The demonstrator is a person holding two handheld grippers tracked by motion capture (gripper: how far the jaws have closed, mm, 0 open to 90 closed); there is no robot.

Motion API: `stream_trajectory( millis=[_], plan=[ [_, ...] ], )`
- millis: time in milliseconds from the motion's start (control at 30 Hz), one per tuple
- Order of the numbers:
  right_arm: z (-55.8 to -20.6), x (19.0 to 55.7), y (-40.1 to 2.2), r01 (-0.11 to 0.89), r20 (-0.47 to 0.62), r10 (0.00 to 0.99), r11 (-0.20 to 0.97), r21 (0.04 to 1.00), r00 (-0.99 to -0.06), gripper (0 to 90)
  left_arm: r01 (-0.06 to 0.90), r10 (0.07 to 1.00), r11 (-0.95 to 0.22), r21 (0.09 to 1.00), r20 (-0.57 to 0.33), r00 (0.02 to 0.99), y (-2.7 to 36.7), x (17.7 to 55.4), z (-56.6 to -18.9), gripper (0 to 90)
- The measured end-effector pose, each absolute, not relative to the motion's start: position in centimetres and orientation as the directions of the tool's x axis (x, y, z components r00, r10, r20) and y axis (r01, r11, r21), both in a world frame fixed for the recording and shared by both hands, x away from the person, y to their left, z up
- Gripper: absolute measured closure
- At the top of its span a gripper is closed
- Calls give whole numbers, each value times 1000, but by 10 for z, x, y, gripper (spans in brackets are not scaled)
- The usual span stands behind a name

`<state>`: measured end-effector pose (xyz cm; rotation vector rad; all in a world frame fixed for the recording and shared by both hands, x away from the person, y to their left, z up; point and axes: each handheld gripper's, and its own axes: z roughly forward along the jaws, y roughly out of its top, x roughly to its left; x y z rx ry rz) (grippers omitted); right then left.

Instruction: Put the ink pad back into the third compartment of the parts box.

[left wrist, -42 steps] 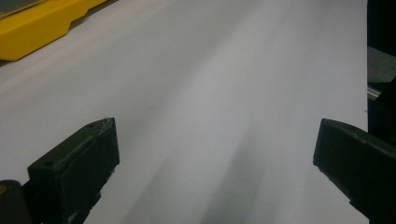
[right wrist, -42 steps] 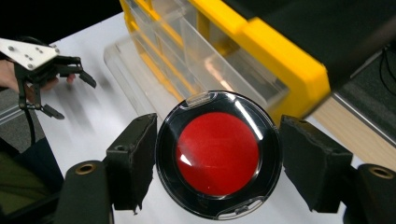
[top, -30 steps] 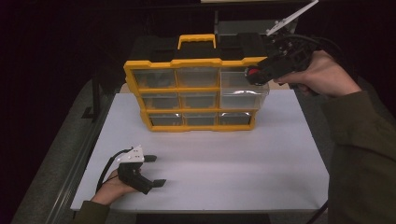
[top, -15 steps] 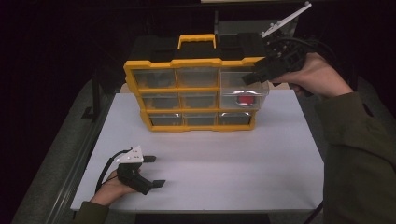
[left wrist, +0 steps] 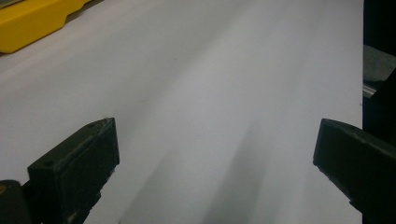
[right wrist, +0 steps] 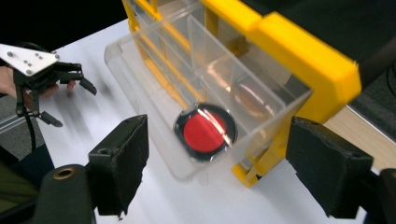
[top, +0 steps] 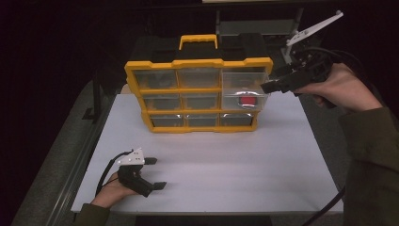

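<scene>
A yellow organizer [top: 197,63] with clear drawers stands at the back of the white tabletop [top: 226,165]. Its top right drawer [top: 244,89] is pulled out, and a red disc in a black ring [top: 247,100] lies inside it. My right gripper [top: 269,87] hovers at the drawer's right front corner. Its jaws have just been opening, and they stand apart with nothing pressed between them. In the right gripper view the disc [right wrist: 204,131] rests in the drawer [right wrist: 140,60] beyond the right gripper [right wrist: 219,128]. My left gripper [top: 155,173] rests open on the table at the front left, its fingers [left wrist: 79,158] over bare white surface.
The organizer's other drawers sit closed, and a yellow handle [top: 197,41] tops it. A grey bench edge [top: 70,155] runs along the left of the white board. The right gripper's cable [top: 329,207] trails off the table's front right corner.
The right gripper held the red disc above the open drawer a second ago; the disc now lies in the drawer, and the gripper has drawn back to the right and slightly down.
</scene>
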<state>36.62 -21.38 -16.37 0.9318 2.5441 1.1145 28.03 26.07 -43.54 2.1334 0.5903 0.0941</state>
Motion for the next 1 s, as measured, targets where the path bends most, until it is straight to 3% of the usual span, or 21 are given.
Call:
stream_trajectory(
  millis=[1000],
  plan=[
    [-260, 340, -208, 470, 61, 629, 509, 721, -775, 95, 377, 443, -491, 785, -148, 884, 261, 280, -436, 0]
  ],
)
